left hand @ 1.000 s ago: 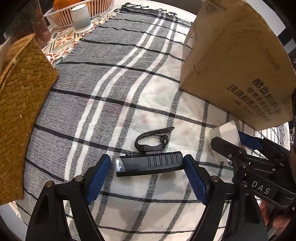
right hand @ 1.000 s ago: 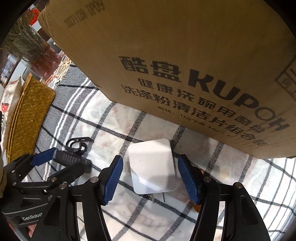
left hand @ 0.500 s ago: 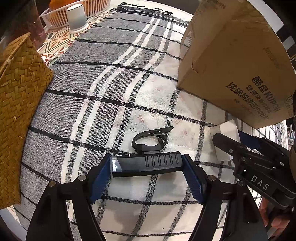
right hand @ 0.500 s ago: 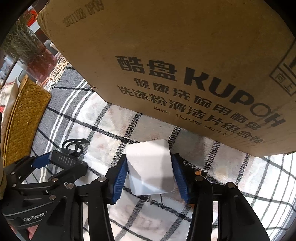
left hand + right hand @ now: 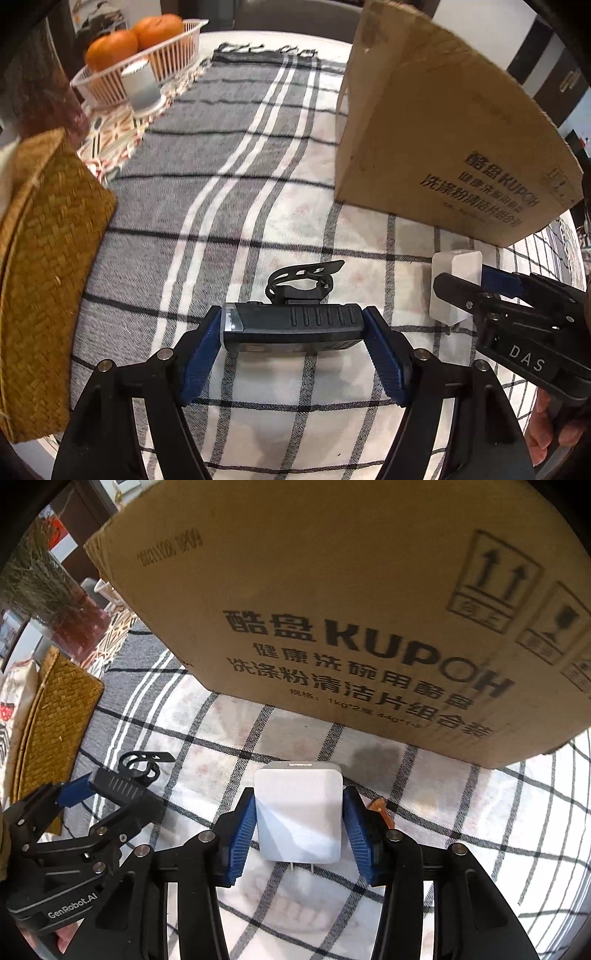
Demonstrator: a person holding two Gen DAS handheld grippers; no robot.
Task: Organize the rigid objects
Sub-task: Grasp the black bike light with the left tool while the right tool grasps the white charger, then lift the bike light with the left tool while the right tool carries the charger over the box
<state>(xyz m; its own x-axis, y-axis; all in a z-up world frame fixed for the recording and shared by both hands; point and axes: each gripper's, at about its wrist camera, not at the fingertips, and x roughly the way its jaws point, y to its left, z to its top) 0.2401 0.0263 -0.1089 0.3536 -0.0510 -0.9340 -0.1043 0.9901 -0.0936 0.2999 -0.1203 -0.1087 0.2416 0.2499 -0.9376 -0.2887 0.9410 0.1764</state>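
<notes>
My left gripper [image 5: 294,334] grips a black bike light [image 5: 291,325], my right gripper [image 5: 299,821], jaws closing, pinches a white charger [image 5: 299,812]; at twelve o'clock stands the "KUPOH" carton [image 5: 332,609].

Both wrist views steep, close above checked cloth [image 5: 280,417]; share cardboard box [image 5: 332,602], each other's tool.

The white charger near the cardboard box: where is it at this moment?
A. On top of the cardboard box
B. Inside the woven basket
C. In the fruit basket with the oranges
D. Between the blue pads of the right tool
D: the white charger sits clamped between the right tool's blue pads, in front of the cardboard box.
</notes>
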